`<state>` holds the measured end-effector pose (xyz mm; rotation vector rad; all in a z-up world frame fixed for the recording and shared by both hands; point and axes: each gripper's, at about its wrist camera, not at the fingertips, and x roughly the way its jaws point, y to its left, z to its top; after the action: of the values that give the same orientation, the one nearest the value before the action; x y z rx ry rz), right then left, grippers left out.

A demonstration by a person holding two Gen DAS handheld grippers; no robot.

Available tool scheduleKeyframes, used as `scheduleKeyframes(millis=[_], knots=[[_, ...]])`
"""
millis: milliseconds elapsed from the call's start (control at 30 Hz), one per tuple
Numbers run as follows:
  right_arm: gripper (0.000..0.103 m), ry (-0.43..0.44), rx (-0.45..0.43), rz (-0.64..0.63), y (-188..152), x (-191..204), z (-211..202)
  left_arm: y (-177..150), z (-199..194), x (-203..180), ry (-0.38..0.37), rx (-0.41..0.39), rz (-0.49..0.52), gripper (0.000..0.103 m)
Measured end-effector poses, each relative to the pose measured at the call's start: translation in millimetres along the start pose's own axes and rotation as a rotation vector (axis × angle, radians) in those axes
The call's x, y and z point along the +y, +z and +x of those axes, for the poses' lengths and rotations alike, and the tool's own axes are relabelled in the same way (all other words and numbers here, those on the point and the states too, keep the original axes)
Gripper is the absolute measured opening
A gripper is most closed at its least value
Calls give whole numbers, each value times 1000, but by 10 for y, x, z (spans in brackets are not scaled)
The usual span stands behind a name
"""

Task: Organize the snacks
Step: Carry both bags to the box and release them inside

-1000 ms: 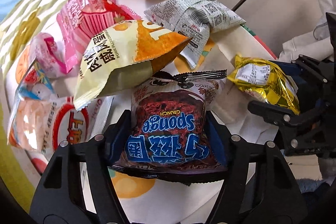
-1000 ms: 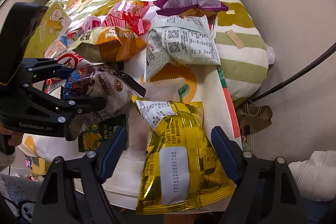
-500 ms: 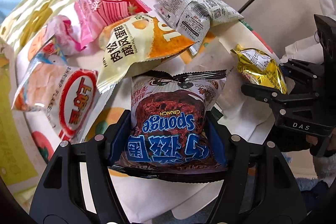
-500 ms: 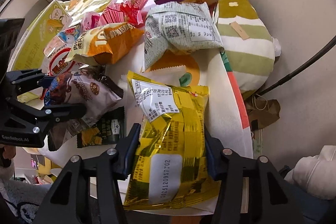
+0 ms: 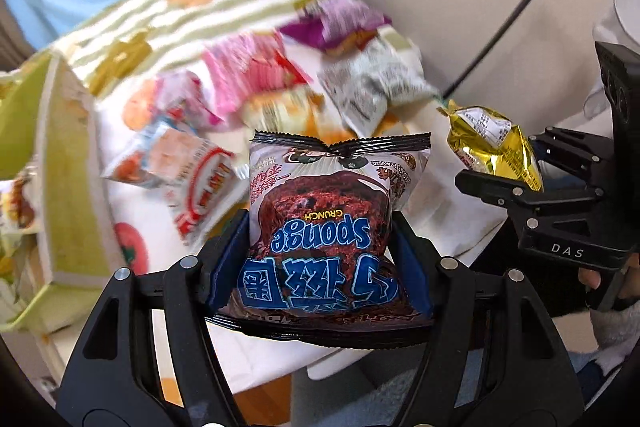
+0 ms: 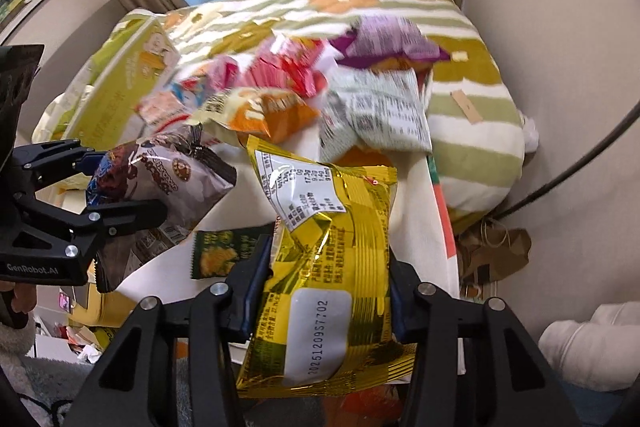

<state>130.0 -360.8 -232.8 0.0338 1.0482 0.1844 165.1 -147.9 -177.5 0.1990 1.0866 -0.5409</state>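
Soft daylight; background motion-blurred; fisheye edges dark, warped.

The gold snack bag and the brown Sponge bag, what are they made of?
The gold snack bag looks like shiny metallic foil film: it is mirror-bright with sharp creases. The brown Sponge bag looks like printed plastic film, glossy, with a crimped, zigzag-cut top seal. Whether it has foil inside cannot be seen.
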Motion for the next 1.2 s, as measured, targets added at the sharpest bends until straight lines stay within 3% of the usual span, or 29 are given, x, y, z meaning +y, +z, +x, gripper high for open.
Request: scheduleKeyframes(millis=[233, 600, 867, 1200], knots=[[45, 39, -95, -92, 278, 262, -324, -18, -643, 188, 102, -121, -73, 65], [45, 118, -210, -223, 884, 1113, -456, -184, -1340, 1113, 230, -234, -189, 65], [45, 179, -220, -286, 1333, 1972, -216, -276, -1478, 2064, 278, -231, -252, 65], [45, 202, -161, -299, 1713, 2953, 298, -459, -1241, 3199, 246, -149, -303, 65]])
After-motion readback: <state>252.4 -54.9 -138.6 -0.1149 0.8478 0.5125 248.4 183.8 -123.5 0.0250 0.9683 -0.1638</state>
